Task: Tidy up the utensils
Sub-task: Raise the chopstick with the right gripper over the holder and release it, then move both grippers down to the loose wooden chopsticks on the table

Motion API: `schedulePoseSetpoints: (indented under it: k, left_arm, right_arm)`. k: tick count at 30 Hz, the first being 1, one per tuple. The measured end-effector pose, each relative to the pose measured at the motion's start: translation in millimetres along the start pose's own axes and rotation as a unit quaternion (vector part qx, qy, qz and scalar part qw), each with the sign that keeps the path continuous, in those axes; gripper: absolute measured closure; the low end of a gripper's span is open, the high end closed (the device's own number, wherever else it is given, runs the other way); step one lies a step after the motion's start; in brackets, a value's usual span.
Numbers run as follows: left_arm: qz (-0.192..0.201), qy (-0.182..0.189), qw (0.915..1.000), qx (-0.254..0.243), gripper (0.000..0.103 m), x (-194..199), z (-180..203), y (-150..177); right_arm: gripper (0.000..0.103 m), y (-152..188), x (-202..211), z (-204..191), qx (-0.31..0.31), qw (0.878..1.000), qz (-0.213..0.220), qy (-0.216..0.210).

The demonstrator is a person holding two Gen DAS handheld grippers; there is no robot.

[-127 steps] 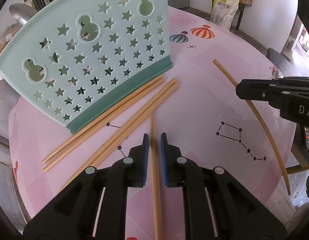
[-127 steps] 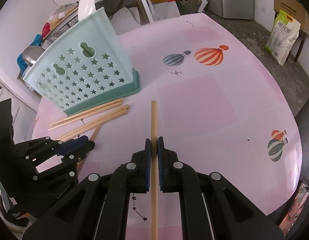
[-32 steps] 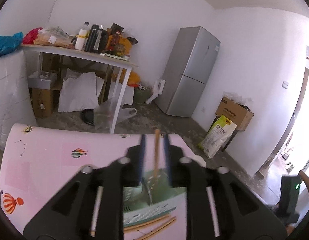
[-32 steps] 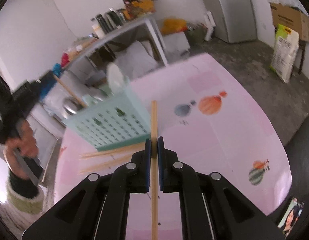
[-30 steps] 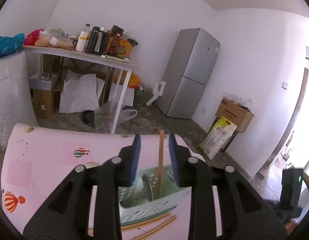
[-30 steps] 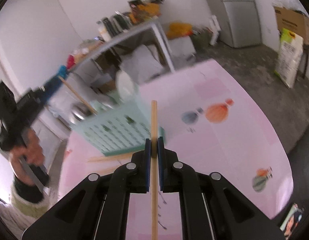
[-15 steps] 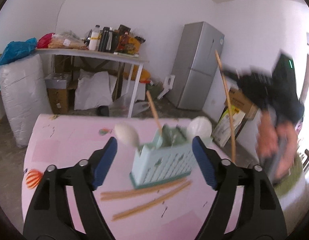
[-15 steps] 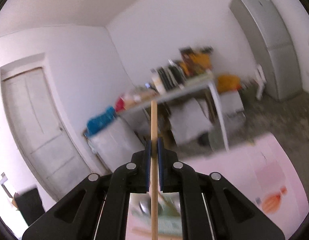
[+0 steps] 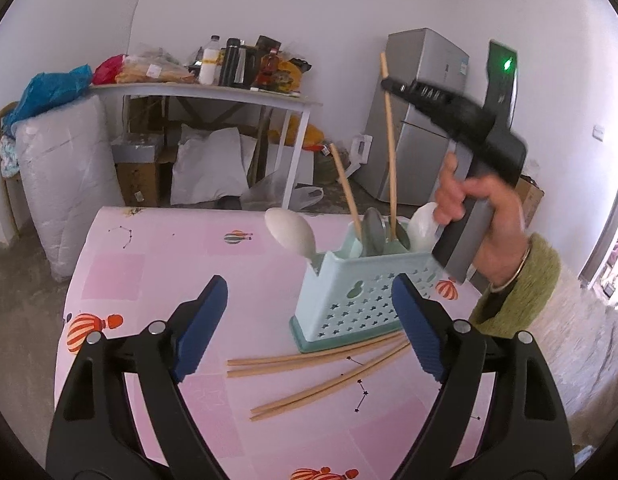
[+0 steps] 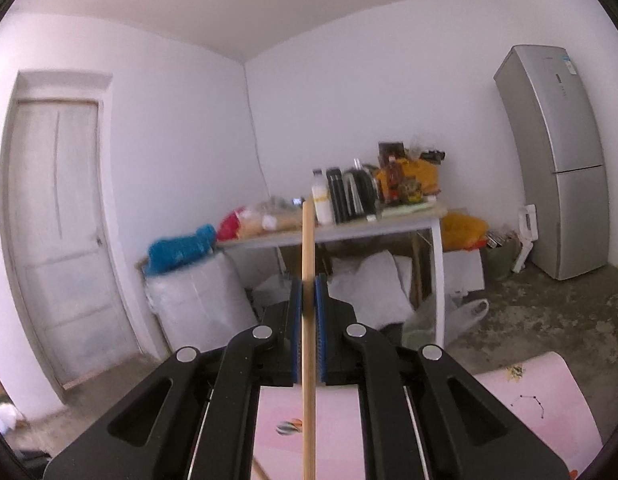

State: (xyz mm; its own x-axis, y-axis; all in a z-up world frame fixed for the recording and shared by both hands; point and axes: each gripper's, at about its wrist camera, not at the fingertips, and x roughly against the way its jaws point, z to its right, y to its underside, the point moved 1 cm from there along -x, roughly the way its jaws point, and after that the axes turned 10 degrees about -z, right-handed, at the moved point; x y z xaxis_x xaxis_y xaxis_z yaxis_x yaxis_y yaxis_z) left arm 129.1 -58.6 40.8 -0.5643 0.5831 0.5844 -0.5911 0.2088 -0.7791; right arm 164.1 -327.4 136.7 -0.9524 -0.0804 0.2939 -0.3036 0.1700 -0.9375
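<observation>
From the left wrist view, our left tool had backed off from the caddy since half a second earlier, and its blue pads stood wide apart and empty. The chopstick it had dropped leaned in the caddy's left part beside a white spoon. Our right tool had come over the caddy from the right, gripping a second chopstick nearly upright, its lower end down among the spoons. Four loose chopsticks lay on the pink tabletop, just near of the caddy, and our right hand hid the caddy's right end.

From the right wrist view, the right tool was clamped narrow on the held chopstick. Beyond it stood a cluttered side table and a fridge.
</observation>
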Motion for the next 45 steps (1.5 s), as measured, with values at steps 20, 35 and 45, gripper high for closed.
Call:
schedulePoseSetpoints:
  k: [20, 35, 45]
  left_arm:
    - [-0.039, -0.029, 0.9988, 0.010, 0.021, -27.9, -3.1, 10.7]
    - [-0.177, 0.001, 0.9831, -0.047, 0.030, -73.2, 5.6, 46.0]
    - [-0.260, 0.011, 0.9612, -0.090, 0.069, -125.4, 6.1, 52.9]
  right_arm:
    - [0.089, 77.1, 66.1, 19.8, 0.009, 0.996, -0.086, 0.033]
    - [0.047, 178.1, 150.2, 56.4, -0.195, 0.956, -0.213, 0.049]
    - [0.047, 245.0, 134.2, 42.3, -0.276, 0.908, -0.316, -0.014]
